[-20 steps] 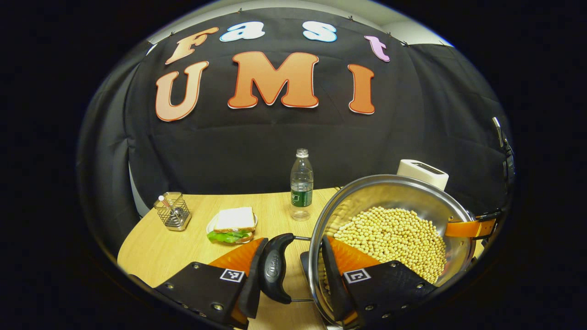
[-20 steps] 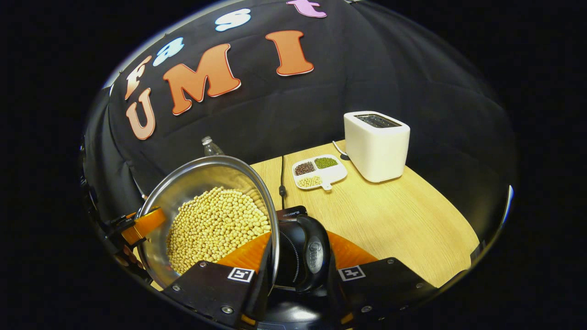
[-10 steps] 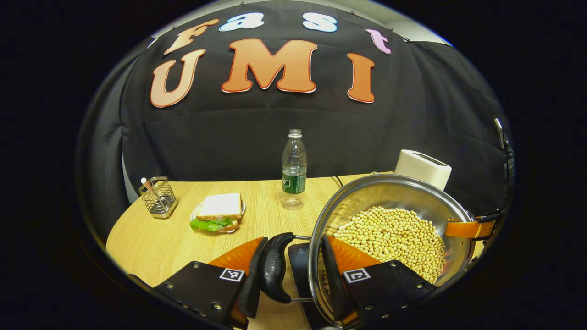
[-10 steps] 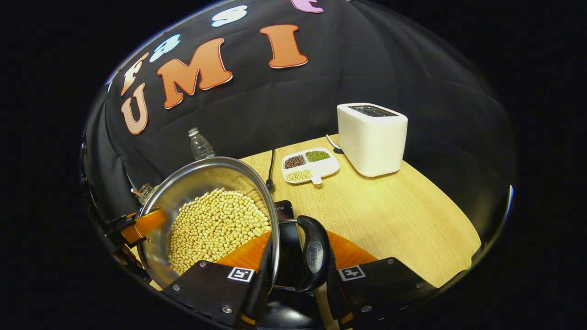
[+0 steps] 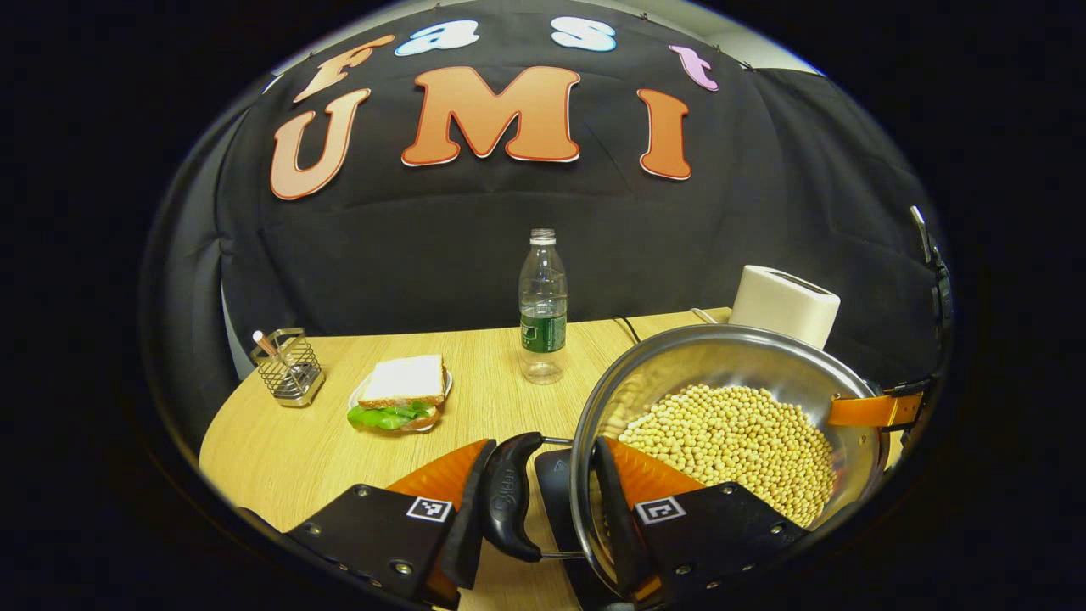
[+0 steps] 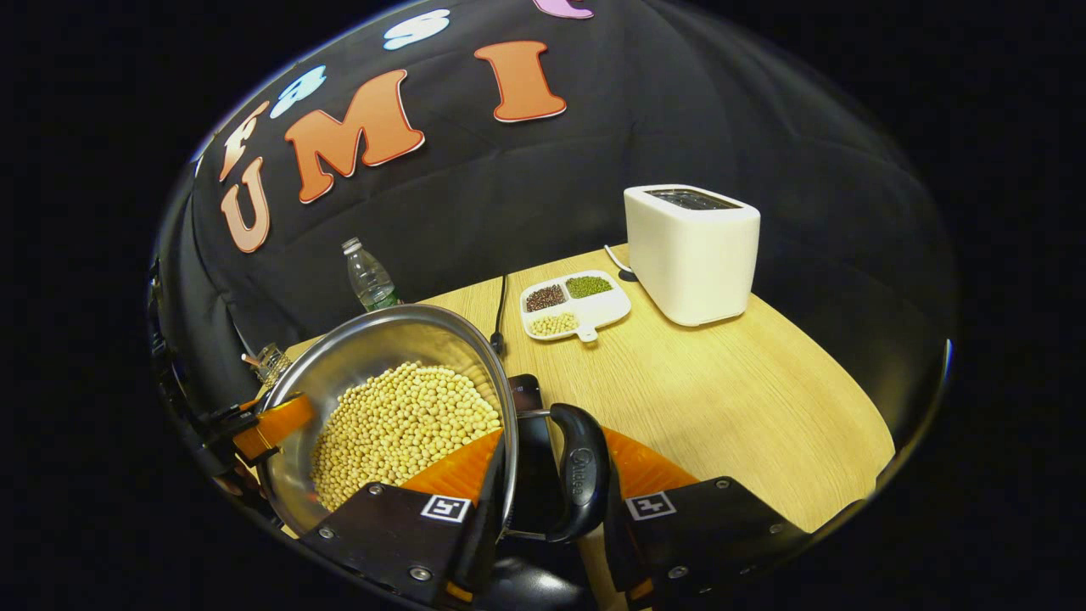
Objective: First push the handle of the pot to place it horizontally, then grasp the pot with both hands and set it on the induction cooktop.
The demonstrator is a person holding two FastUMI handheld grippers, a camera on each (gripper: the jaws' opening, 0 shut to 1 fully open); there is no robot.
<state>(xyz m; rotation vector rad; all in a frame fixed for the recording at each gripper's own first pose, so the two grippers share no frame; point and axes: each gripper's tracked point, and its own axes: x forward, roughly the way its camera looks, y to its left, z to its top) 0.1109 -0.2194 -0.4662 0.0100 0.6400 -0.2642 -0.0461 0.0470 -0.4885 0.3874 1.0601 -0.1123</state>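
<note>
A steel pot (image 5: 679,352) full of pale yellow beans (image 5: 730,441) is held between both grippers. My left gripper (image 5: 543,454) is shut on the pot's black left handle (image 5: 506,496), one finger outside the handle and one inside the rim. My right gripper (image 6: 553,454) is shut the same way on the black right handle (image 6: 581,479). In the left gripper view the right gripper (image 5: 874,410) shows at the pot's far rim. The black induction cooktop (image 5: 556,479) lies right under the pot; I cannot tell whether the pot touches it. Its corner (image 6: 526,392) peeks out past the rim.
On the wooden table (image 6: 721,399) stand a white toaster (image 6: 691,250), a divided white dish of beans (image 6: 577,307) and a black cable (image 6: 499,314). A water bottle (image 5: 541,310), a sandwich on a plate (image 5: 399,395) and a wire holder (image 5: 288,367) stand to the left.
Both grippers moved together with the pot in their hold. The bottle and table have slid up in the views, and the black cooktop now shows beneath the left handle.
</note>
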